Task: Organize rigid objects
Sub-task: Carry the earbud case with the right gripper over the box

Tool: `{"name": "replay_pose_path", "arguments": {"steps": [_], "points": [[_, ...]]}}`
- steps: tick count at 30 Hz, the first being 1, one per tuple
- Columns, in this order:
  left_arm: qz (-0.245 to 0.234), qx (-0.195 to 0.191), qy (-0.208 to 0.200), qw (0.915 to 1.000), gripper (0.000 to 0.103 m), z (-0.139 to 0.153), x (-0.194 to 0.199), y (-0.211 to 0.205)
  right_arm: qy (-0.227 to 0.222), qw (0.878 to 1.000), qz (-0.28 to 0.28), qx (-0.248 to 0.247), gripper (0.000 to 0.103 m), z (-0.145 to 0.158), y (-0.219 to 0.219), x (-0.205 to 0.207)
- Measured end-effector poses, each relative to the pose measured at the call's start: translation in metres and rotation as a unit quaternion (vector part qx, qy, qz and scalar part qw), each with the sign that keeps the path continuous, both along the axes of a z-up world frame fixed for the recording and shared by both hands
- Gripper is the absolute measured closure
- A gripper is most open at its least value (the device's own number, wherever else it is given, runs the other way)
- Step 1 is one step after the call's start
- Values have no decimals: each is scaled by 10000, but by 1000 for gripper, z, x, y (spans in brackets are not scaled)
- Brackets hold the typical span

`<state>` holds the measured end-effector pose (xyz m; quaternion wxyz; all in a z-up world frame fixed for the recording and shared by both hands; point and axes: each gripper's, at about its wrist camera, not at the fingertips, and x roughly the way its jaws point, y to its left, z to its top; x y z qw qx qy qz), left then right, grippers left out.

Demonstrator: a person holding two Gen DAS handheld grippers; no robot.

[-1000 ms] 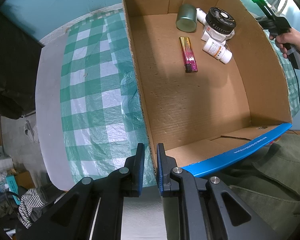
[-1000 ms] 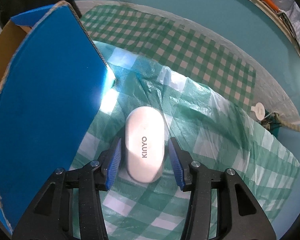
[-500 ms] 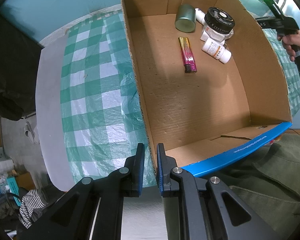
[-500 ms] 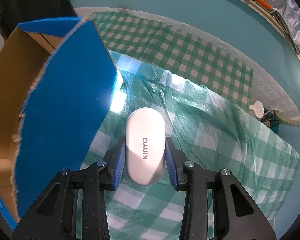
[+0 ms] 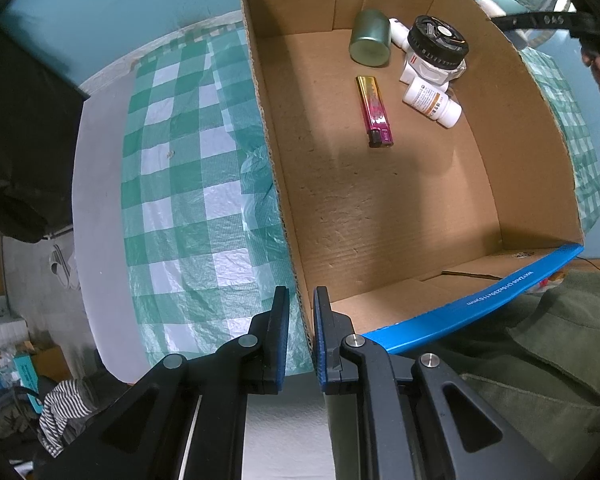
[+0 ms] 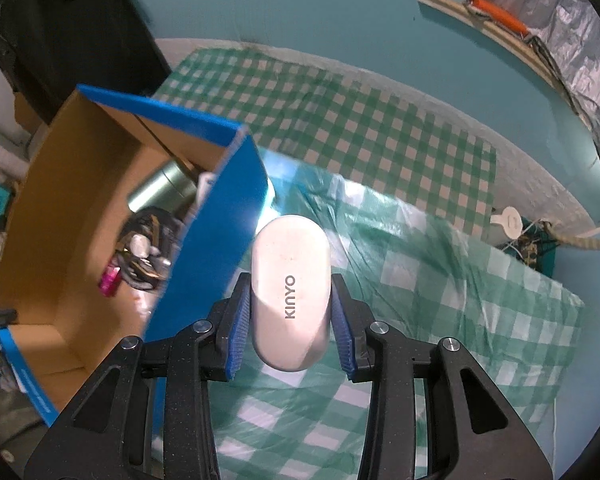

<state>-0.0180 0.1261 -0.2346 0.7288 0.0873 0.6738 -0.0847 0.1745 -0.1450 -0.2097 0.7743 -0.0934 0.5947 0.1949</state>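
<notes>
At lower centre, the right claw grips a white KINYO case above the checked cloth. The left claw is clamped on the wall of the cardboard box. Farther in, toward the upper right, lie a lighter, pill bottle, black-lidded jar and green tin.

The cardboard box lies open on top, its near floor bare. A lighter, bottles and can crowd its far end. Its blue wall stands just beside the held white case.
</notes>
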Motion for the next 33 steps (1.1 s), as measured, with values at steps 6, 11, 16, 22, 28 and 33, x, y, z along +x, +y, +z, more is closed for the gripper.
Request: {"name": "replay_pose_path", "arguments": {"steps": [6,11,16,22,28,33], "points": [[-11,-2,-19,10000,91,1,0,0,-166,9996,124,193,66,27,16,0],[11,-6,-38,10000,92,2,-1,1,-233,9988,300,309,66,41,34,-3],[-3,4,-47,10000,92,2,-1,-1,-230,9981,457,357,66,44,53,-5],[16,-10,-67,10000,92,3,-2,0,-170,9978,552,311,66,38,72,-5],[21,-18,-69,10000,92,3,-2,0,-64,9982,523,285,66,28,82,-4],[24,-18,-68,10000,92,3,-2,0,55,9984,506,232,66,17,89,-4]]}}
